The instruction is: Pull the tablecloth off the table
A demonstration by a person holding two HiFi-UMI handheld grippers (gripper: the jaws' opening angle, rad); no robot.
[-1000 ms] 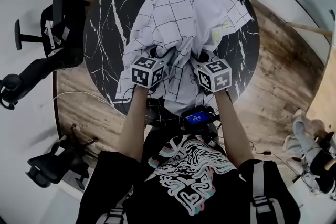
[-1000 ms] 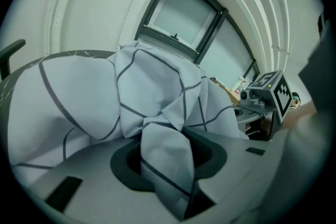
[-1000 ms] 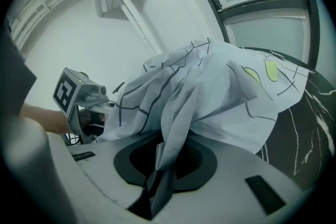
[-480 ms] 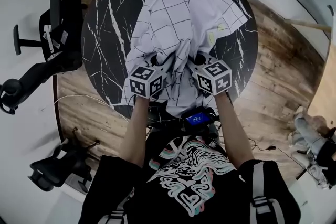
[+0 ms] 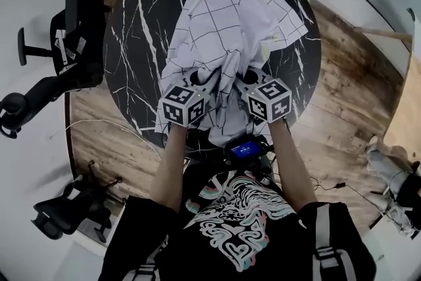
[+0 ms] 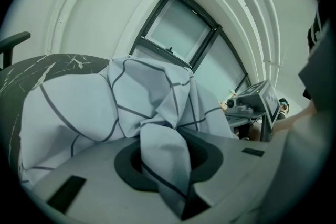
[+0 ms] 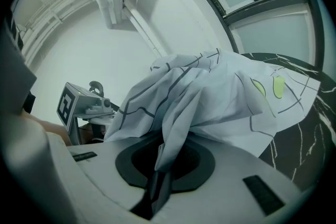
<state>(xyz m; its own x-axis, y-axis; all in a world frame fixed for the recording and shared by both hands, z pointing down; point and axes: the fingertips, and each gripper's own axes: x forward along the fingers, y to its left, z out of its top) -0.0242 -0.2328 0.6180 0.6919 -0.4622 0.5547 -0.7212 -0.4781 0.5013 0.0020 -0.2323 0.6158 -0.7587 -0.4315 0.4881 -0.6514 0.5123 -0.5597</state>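
Observation:
A white tablecloth (image 5: 223, 23) with thin dark grid lines lies bunched up on the round black marble table (image 5: 131, 43), and its near part hangs over the near edge. My left gripper (image 5: 197, 80) has a fold of the cloth (image 6: 163, 155) pinched between its jaws, which have just been closing on it. To its right, my right gripper (image 5: 245, 77) is shut on another gathered fold (image 7: 173, 128). Both hold the cloth lifted into a peak near the table's near edge. The fingertips are buried in fabric.
Black office chairs stand left of the table (image 5: 72, 29) and at the lower left (image 5: 66, 207). A small lit device (image 5: 248, 148) sits at the person's chest. Wood floor (image 5: 355, 76) rings the table. White wall and arched windows (image 6: 178, 34) lie beyond it.
Both grippers have risen slightly and come a little toward the person. The cloth has gathered tighter and higher between them, baring more black tabletop at the sides.

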